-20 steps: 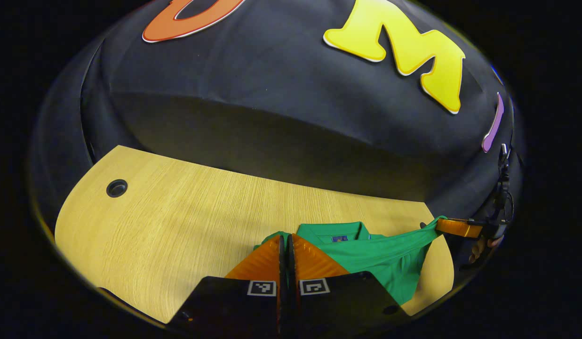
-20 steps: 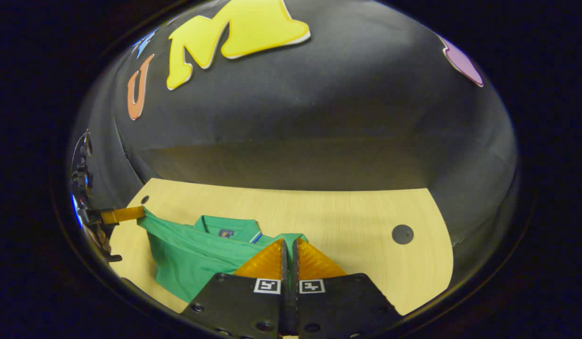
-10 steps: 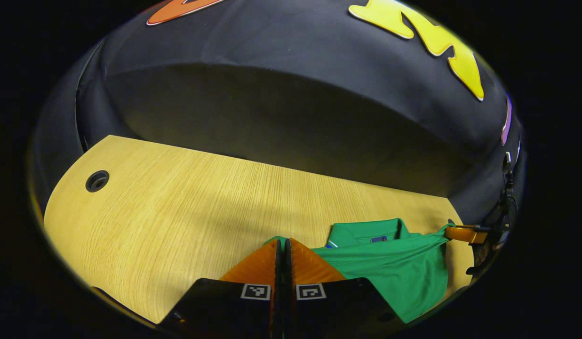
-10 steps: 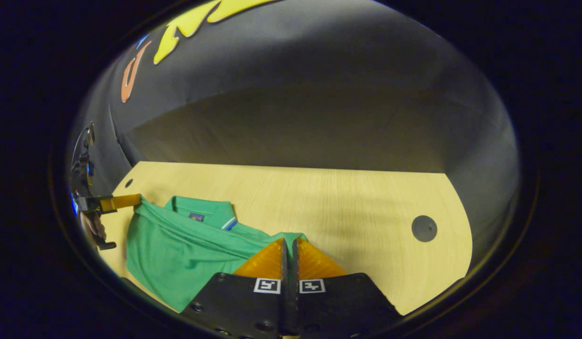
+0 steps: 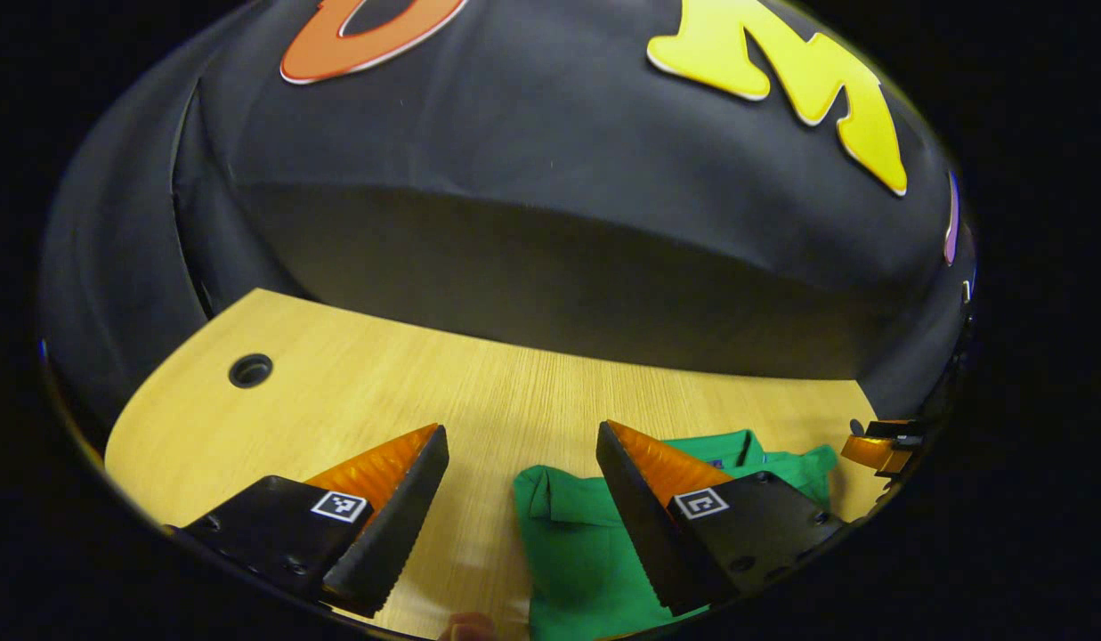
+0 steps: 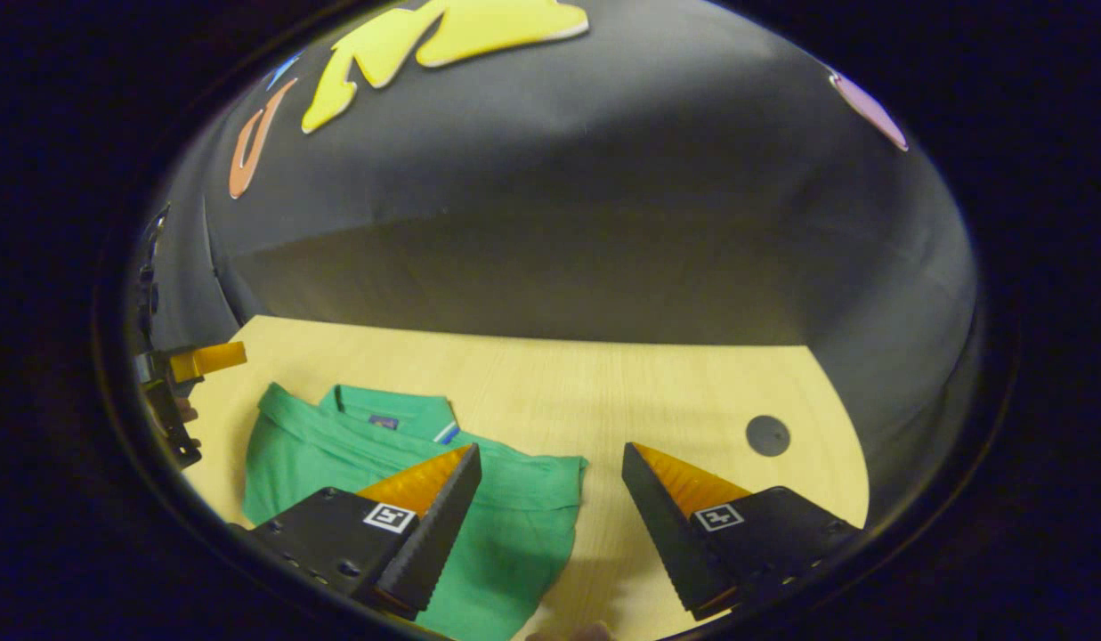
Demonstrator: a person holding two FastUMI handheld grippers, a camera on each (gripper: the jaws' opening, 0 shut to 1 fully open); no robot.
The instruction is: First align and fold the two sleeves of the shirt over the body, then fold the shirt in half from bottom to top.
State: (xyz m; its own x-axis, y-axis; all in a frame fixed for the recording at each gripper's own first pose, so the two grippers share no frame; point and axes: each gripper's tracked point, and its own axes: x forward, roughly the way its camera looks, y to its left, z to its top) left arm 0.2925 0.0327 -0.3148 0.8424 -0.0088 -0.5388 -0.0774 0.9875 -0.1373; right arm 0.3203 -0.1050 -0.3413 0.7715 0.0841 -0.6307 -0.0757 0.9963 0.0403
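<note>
Green cotton-like polo shirt [image 6: 514,516] with a flat collar [image 6: 394,414], lying folded on the pale wood-grain surface [image 6: 603,401]; the collar end points toward the booth's back wall, and a doubled layer lies across the body with its folded edge just below the collar. Left claw [image 5: 522,485]: released, fingers spread wide, hanging just above the shirt's near corner [image 5: 537,485] and gripping nothing; the same shirt [image 5: 577,543] shows between and beneath its fingers. Right claw [image 6: 550,499]: likewise released, fingers well apart, poised over the shirt's opposite edge with bare wood under its outer finger. Each claw also appears at the far margin of the other's view, near the shirt's far corner. Dark round grommet hole [image 5: 250,370] in the surface, well apart from the garment; a second round dark disc [image 6: 767,435] sits toward the other end of the surface. Step in hand, as judged: the bottom-to-top fold looks laid down, the hem resting near the collar and both claws let go, so the task seems at or close to its end. Next move, as judged: lift both claws straight clear without snagging the top layer, and if the upper edge sits uneven, nudge its corners square with the layer beneath. Sleeves are tucked out of sight under the fold; their alignment cannot be told.
</note>
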